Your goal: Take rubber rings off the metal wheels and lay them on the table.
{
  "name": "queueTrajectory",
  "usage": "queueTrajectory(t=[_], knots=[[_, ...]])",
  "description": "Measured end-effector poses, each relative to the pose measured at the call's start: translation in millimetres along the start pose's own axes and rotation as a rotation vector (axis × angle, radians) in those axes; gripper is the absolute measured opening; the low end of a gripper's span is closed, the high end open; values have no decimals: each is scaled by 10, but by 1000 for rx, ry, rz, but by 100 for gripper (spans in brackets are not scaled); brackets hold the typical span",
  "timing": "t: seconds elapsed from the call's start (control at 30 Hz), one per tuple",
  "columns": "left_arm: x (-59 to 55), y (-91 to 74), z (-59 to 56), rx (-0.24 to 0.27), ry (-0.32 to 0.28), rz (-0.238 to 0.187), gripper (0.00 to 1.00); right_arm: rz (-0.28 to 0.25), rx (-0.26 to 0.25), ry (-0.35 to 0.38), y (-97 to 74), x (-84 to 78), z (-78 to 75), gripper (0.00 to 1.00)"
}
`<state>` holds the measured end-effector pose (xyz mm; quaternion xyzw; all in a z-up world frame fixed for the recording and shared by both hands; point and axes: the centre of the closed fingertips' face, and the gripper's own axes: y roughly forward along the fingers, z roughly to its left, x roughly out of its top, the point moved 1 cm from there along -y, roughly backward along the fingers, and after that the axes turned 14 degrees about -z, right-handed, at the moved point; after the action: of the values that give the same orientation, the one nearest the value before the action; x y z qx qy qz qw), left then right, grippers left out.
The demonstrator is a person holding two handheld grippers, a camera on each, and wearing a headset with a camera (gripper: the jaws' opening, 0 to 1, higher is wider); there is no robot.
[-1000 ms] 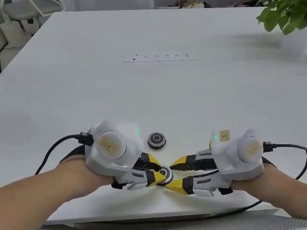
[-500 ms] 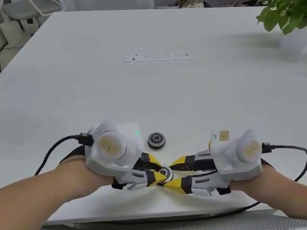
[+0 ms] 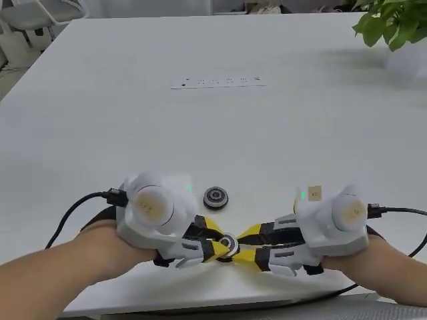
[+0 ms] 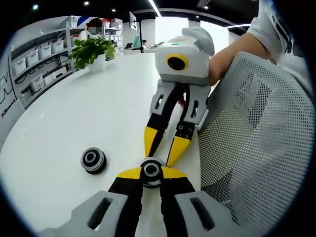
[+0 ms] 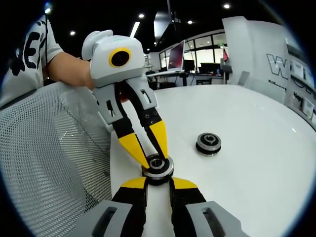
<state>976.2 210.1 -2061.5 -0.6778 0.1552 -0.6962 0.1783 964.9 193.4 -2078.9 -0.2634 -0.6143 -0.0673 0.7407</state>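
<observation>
A wheel (image 3: 229, 244), held flat just this side of the second wheel (image 3: 215, 197), is clamped at its rim from opposite sides by the left gripper (image 3: 221, 241) and right gripper (image 3: 237, 245), both equally near.

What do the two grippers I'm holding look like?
Both the left gripper and right gripper have rounded white bodies, black jaw arms with yellow tips, a pale yellow round disc, a green light and a black cable.
</observation>
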Motion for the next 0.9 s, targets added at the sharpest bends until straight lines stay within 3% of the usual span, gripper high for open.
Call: queueTrajectory(t=[0.43,0.5,0.9], knots=[[2,-2,2,4,-2,-3,8,14,-10,19,-28,-10,-2,8],[3,-1,1,4,-2,-3,8,17,-18,17,-34,-16,-13,3],[3,0,5,5,-2,-4,8,10,-44,103,-42,-21,-31,0]])
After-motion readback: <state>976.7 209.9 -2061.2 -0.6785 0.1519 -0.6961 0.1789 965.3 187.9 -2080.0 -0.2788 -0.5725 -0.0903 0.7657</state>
